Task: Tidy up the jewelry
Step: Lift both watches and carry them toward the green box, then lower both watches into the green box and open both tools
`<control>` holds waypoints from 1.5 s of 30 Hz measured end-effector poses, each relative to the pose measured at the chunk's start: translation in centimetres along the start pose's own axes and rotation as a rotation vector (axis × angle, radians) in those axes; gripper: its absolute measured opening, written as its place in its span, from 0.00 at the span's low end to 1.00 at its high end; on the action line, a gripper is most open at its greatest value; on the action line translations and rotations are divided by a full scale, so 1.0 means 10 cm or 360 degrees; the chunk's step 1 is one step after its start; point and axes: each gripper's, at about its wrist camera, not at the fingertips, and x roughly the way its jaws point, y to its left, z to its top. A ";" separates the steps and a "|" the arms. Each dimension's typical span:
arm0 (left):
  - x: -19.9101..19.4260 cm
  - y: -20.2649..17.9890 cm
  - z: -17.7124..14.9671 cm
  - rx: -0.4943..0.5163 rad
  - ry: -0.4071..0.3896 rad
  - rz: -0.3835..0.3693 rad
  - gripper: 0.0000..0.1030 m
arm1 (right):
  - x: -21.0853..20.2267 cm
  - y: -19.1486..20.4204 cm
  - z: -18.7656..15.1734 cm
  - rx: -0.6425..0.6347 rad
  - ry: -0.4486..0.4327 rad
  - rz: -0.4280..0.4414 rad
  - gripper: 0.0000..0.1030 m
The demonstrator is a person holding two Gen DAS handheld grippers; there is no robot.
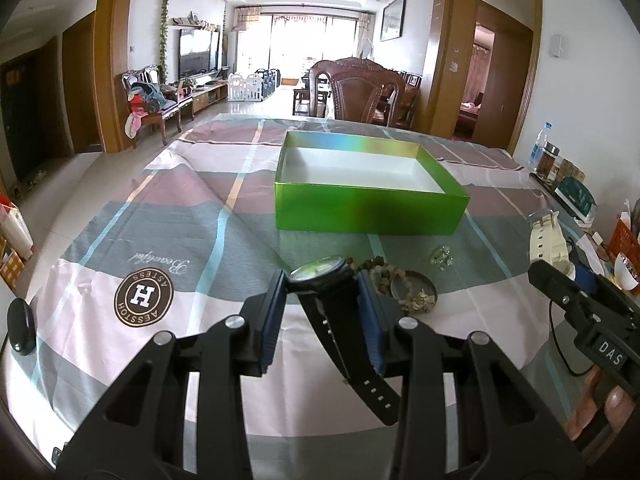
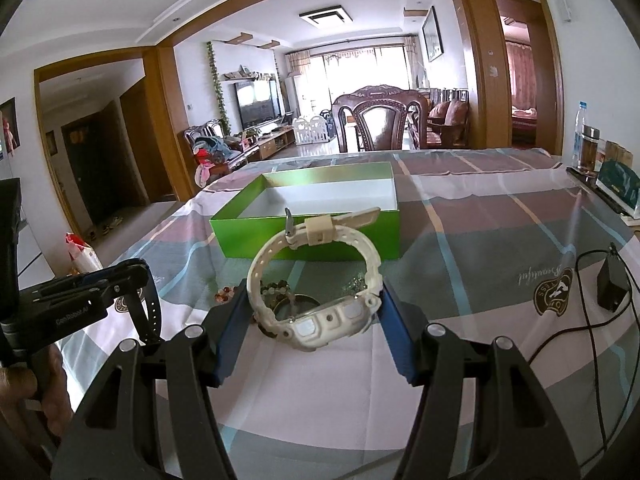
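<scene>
Left gripper [image 1: 322, 280] clamped on black watch [image 1: 320, 276]: blue pads on either side of the case, strap hanging down between the fingers, held above the cloth. Right gripper [image 2: 316, 300] holds white watch [image 2: 320, 280] at a wider spread, pads against the case sides, buckled strap looping up in front of the box

Green box [image 1: 370, 208], no lid, white inside, sits mid-table beyond both grippers; nothing visible inside from these angles. Between box and grippers: small round dish [image 1: 414, 292] with bits in it, bead bracelet [image 1: 378, 268] just beside it, small clear sparkly piece [image 1: 440, 258] a little further right

Surface: table under a plaid cloth [image 1: 160, 216] in pink, grey and teal stripes with a round brown "H" logo; cloth creased in places. Black adapter [image 2: 612, 284] with cable lies on the right side. Bottles, jar and a green pack along the right edge

Room: open living space, carved wooden chair [image 1: 360, 96] at the far table end, TV [image 1: 198, 50] on the left wall, bright balcony windows at the back, wood door frames both sides
</scene>
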 end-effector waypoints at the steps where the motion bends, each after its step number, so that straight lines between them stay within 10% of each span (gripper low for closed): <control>1: 0.00 0.00 0.00 -0.0001 0.0001 0.0000 0.35 | 0.00 0.00 0.00 0.0000 0.0001 0.0001 0.59; 15: 0.01 -0.03 0.12 -0.0001 -0.0020 -0.0031 0.35 | 0.05 0.00 0.08 -0.0010 0.0006 0.0035 0.59; 24: -0.03 -0.21 1.04 0.0103 -0.0208 -0.0031 0.36 | 0.36 0.04 0.94 -0.0117 -0.0073 0.0088 0.59; 33: 1.28 -0.38 1.98 0.0165 0.0030 -0.0014 0.36 | 1.53 -0.13 1.67 -0.0118 0.0123 0.0088 0.59; 45: 2.80 -0.30 2.02 0.0159 0.0375 0.0074 0.35 | 2.90 -0.47 1.58 0.0069 0.0502 0.0002 0.59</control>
